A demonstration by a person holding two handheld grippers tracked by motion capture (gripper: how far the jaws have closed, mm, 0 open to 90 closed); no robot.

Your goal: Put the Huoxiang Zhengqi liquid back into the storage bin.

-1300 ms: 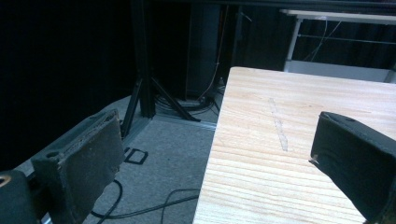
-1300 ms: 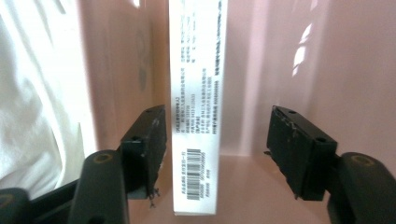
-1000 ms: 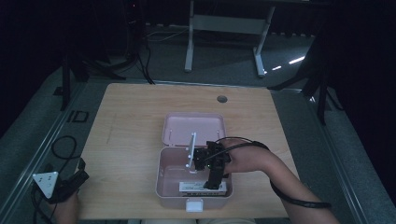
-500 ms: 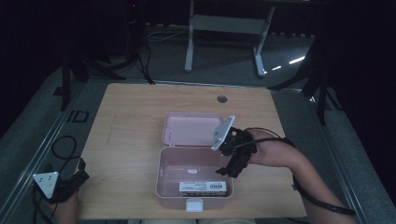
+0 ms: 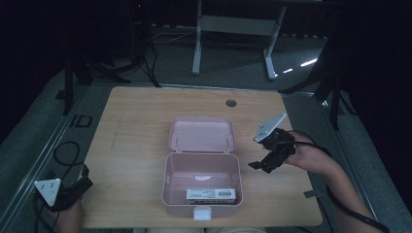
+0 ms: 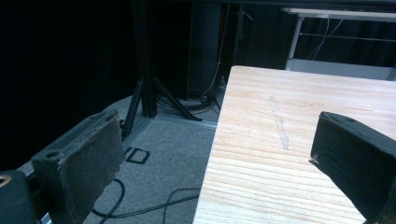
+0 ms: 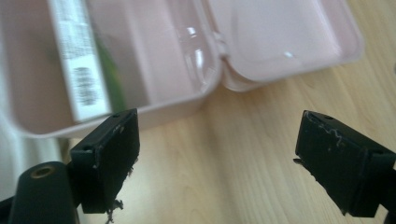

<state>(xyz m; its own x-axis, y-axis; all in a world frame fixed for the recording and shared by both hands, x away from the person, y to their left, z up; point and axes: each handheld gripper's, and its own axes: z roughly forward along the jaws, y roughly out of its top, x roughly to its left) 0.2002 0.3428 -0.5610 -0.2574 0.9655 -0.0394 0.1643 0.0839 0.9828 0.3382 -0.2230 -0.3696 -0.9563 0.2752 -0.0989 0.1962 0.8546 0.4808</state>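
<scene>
The right gripper (image 5: 258, 165) is held at the end of a forearm stretched in from the lower right, its fingers (image 7: 109, 158) spread wide with nothing between them. The left gripper (image 5: 83, 180) is kept low at the near left, its fingers (image 6: 88, 158) likewise parted and empty.

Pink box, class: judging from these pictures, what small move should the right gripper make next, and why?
Probably reach to the far edge of the lid and start tipping it shut. The pink box lies open with a white labelled packet already inside, and the right gripper hovers beside it, jaws open and empty. The left gripper sits at the table's corner, also open.
</scene>
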